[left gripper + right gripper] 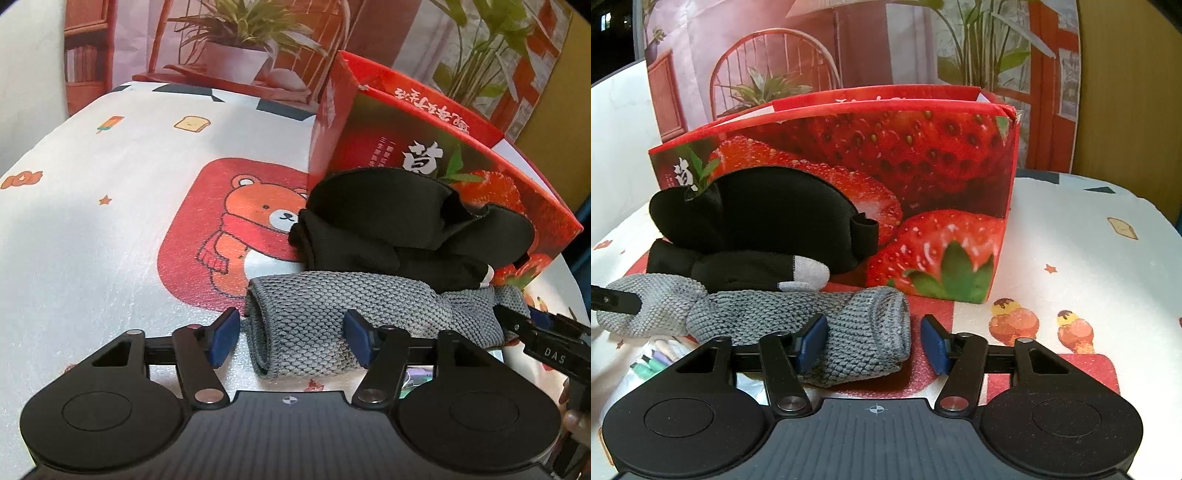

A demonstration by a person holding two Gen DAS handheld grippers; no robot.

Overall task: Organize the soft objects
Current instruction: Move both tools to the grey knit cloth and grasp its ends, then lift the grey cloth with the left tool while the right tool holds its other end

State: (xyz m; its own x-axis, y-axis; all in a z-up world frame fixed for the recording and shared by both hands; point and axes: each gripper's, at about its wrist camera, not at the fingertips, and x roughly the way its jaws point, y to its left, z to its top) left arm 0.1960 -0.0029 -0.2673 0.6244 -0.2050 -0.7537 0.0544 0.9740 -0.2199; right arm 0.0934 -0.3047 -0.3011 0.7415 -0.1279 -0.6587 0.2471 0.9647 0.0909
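Two blue pads are seen in the left wrist view, where the left gripper (291,338) stands parted around one rolled end of a grey knitted cloth (343,317) without pressing on it; the cloth lies on a cartoon-printed table cover (110,221), just before a black eye mask (391,218) leaned against a strawberry box (424,147). From the right wrist view, the right gripper (873,341) is shown parted around the cloth's other rolled end, its left pad at the knit, its right pad clear.
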